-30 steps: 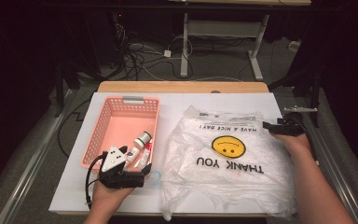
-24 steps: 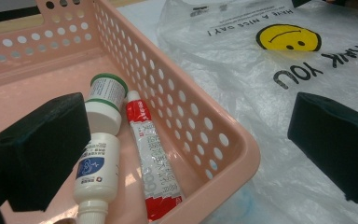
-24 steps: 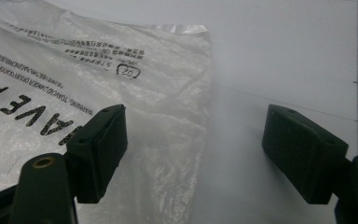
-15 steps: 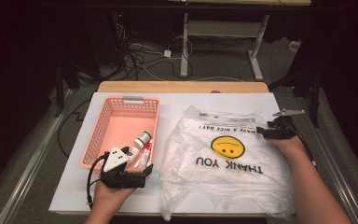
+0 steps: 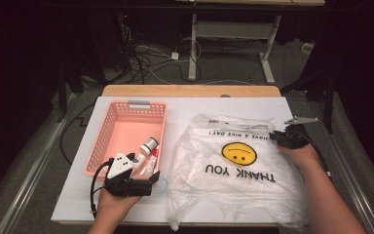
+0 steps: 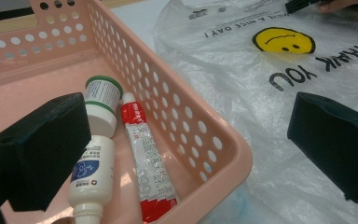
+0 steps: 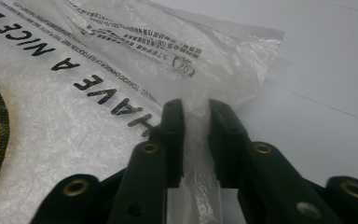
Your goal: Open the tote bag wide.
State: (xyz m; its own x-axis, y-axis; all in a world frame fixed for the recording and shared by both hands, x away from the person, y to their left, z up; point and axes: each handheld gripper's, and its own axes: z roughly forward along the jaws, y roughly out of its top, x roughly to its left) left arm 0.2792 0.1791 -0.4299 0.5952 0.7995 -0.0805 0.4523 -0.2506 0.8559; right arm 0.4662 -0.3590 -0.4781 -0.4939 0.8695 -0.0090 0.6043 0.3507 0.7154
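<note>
A clear plastic bag (image 5: 233, 165) printed with a yellow smiley and "THANK YOU" lies flat on the white table. My right gripper (image 5: 275, 137) sits at the bag's far right edge. Its jaws have just been closing, and in the right gripper view they (image 7: 196, 109) pinch a raised fold of the bag (image 7: 98, 116). My left gripper (image 5: 135, 176) stands open at the near right corner of the pink basket (image 5: 139, 104). In the left gripper view its wide jaws (image 6: 186, 140) straddle the basket wall (image 6: 205, 140). Inside lie a green-ringed bottle (image 6: 101, 105), a blue-labelled bottle (image 6: 91, 175) and a red-and-white tube (image 6: 147, 163).
The white table top (image 5: 199, 105) ends in a wooden strip at the back. Cables and a desk frame (image 5: 195, 44) stand on the floor beyond. In the left gripper view the other gripper's tip (image 6: 303, 4) rests on the bag's far edge.
The right gripper's jaws have come together on the bag's edge, and that hand has shifted slightly inward. The left gripper and the basket stay put.
</note>
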